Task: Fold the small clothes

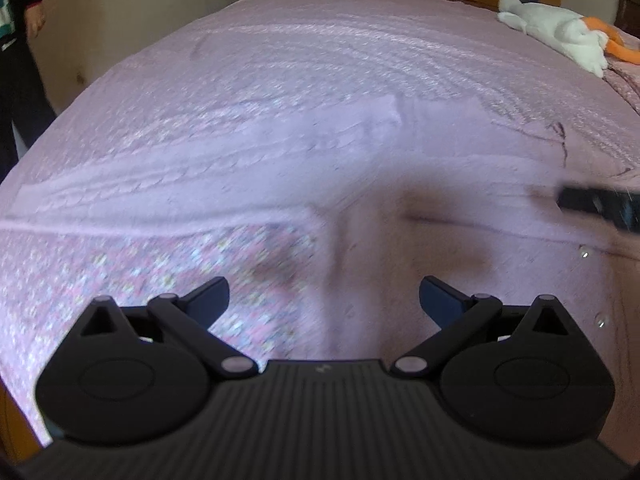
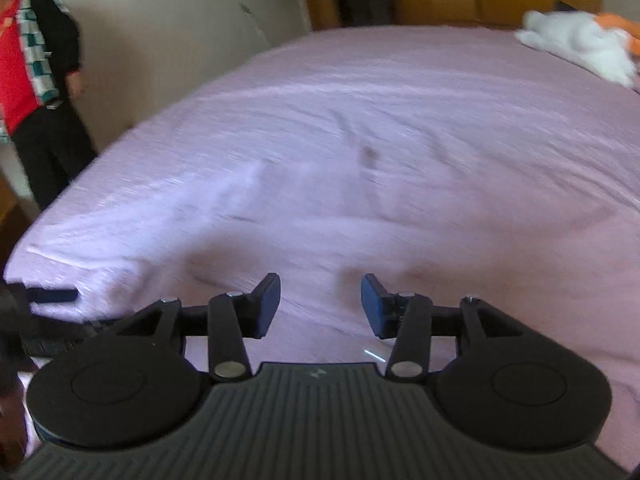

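A pale pink knitted garment (image 1: pixel 280 144) lies flat on the pink bed, ahead of my left gripper (image 1: pixel 324 300). It also shows in the right wrist view (image 2: pixel 224 200), ahead and to the left, blurred. My left gripper is wide open and empty, low over the bedspread near the garment's near edge. My right gripper (image 2: pixel 320 304) is open and empty above bare bedspread. One finger of the right gripper (image 1: pixel 592 202) shows at the right edge of the left wrist view.
A floral bedspread patch (image 1: pixel 152 272) lies under my left gripper. A white and orange plush toy (image 1: pixel 560 28) rests at the bed's far right, also in the right wrist view (image 2: pixel 580 44). A person (image 2: pixel 36 88) stands by the wall at the left. Wooden cupboards stand behind.
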`<act>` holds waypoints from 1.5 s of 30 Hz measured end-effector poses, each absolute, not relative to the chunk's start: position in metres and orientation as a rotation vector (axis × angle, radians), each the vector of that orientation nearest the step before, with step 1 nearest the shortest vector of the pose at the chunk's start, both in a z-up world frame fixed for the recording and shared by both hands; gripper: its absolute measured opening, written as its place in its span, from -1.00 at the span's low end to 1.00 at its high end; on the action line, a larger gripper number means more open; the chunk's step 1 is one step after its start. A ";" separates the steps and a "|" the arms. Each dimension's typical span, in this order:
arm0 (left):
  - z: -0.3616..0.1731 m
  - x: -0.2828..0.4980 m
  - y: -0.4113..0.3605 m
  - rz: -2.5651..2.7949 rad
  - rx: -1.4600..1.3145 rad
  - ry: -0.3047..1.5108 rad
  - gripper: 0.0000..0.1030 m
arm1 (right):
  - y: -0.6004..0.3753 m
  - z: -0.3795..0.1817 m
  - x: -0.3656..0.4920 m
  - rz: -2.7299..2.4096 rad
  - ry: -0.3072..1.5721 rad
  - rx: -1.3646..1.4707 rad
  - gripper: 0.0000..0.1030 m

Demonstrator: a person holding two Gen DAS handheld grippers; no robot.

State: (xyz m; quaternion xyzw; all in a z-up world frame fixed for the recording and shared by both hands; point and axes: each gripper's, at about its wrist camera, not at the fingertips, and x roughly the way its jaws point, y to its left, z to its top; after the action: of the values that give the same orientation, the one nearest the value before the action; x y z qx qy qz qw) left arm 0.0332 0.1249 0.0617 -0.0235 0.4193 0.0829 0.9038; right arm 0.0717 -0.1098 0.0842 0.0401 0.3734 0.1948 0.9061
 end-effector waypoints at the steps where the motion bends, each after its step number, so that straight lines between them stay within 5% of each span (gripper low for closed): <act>1: 0.062 0.038 0.121 0.165 -0.043 0.867 1.00 | -0.121 0.081 0.070 0.377 0.780 0.084 0.04; 17: 0.049 0.120 0.076 0.175 0.003 0.892 0.97 | -0.254 0.051 0.051 0.076 0.791 0.122 0.07; 19: 0.044 0.123 0.074 0.175 -0.004 0.893 0.48 | -0.253 0.047 0.048 0.080 0.782 0.125 0.11; 21: 0.039 0.124 0.075 0.153 -0.026 0.900 0.30 | -0.247 0.042 0.052 0.086 0.774 0.118 0.16; 25: 0.039 0.123 0.068 0.122 -0.026 0.858 -0.64 | -0.243 0.042 0.054 0.091 0.767 0.114 0.23; 39: 0.056 0.113 0.089 0.157 -0.093 0.867 -0.50 | -0.239 0.053 0.037 0.115 0.769 0.128 0.33; 45: 0.081 0.090 0.123 0.207 -0.075 0.865 0.04 | -0.235 0.062 0.003 0.119 0.806 0.178 0.33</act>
State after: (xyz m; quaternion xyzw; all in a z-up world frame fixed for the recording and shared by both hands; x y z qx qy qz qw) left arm 0.0898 0.1235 0.0806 -0.0361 0.4181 0.0999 0.9022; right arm 0.0035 -0.2355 0.0621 0.0866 0.3916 0.0580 0.9142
